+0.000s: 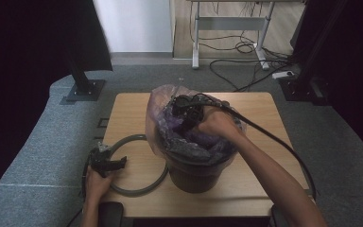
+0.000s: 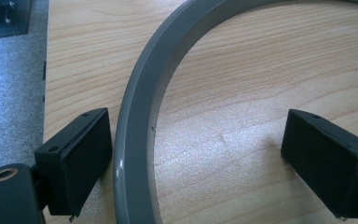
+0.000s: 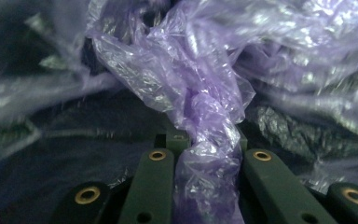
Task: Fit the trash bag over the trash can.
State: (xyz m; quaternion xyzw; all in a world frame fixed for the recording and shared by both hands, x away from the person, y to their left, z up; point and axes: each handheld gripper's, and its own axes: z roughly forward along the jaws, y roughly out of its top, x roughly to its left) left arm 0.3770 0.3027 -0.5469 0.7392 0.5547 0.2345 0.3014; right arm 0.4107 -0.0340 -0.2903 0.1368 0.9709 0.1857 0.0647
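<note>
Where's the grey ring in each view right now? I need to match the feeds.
High view: grey ring flat on the table, left of the bin.
Left gripper view: curves up from bottom centre, between the open jaws.
Right gripper view: not in it.
Shared landmark: the wooden tabletop.

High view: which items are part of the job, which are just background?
In the job:
- purple bag, pinched in the right gripper
- bin
- grey ring, between the open jaws of the left gripper

Lying about:
- desk
- floor cables
- stand base
</note>
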